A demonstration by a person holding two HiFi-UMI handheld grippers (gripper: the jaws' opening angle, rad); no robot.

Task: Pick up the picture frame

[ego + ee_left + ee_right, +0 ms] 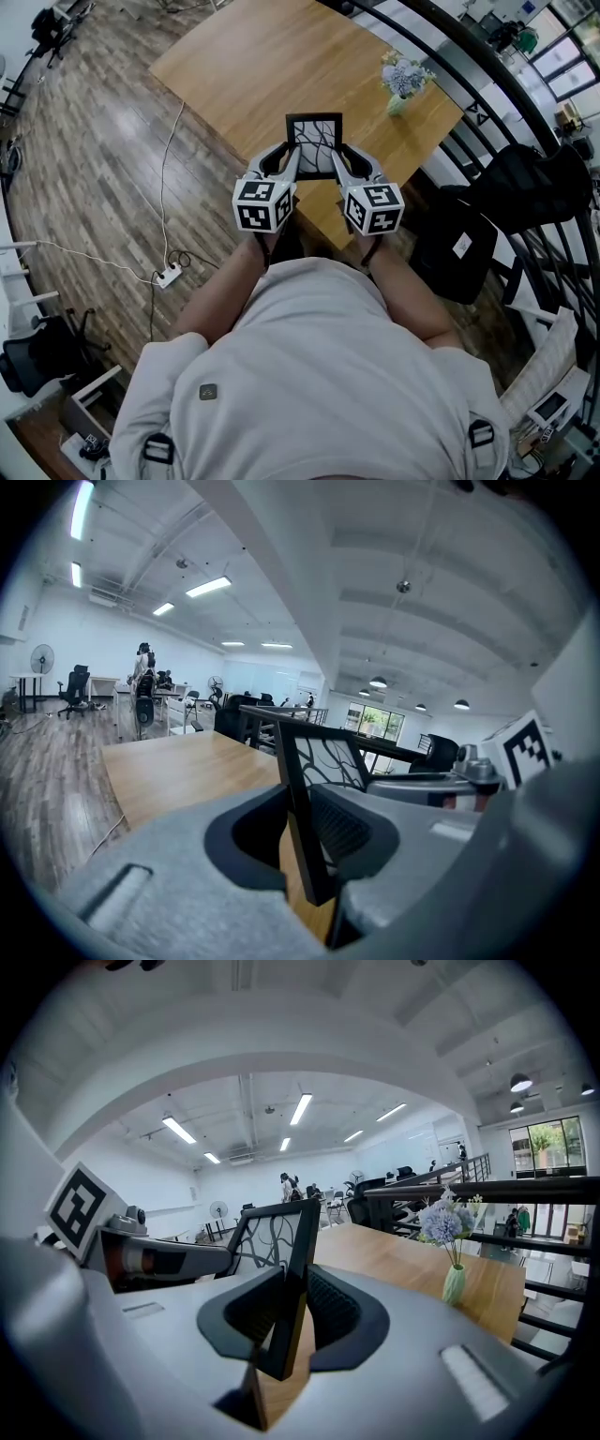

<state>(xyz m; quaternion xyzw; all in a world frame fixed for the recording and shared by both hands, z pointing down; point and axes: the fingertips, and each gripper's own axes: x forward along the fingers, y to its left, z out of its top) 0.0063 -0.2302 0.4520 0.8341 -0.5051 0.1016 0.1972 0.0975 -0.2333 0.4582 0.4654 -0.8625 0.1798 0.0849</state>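
Both my jaws are part-closed and clamped on the picture frame (314, 142) — left gripper (287, 157) pinches its left edge, right gripper (341, 159) its right edge. The frame stands upright between them, apparently clear of the worktop (234, 66). For a clean lift I'd keep both hands level and matched, with equal squeeze — any twist or spread could slip a thin edge out.

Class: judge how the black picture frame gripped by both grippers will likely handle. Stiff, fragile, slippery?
Probably stiff: the picture frame looks flat though clamped only at its side edges by the left gripper and right gripper. Possibly fragile if its front is glazed. Its thin, smooth edges might slip or pivot.
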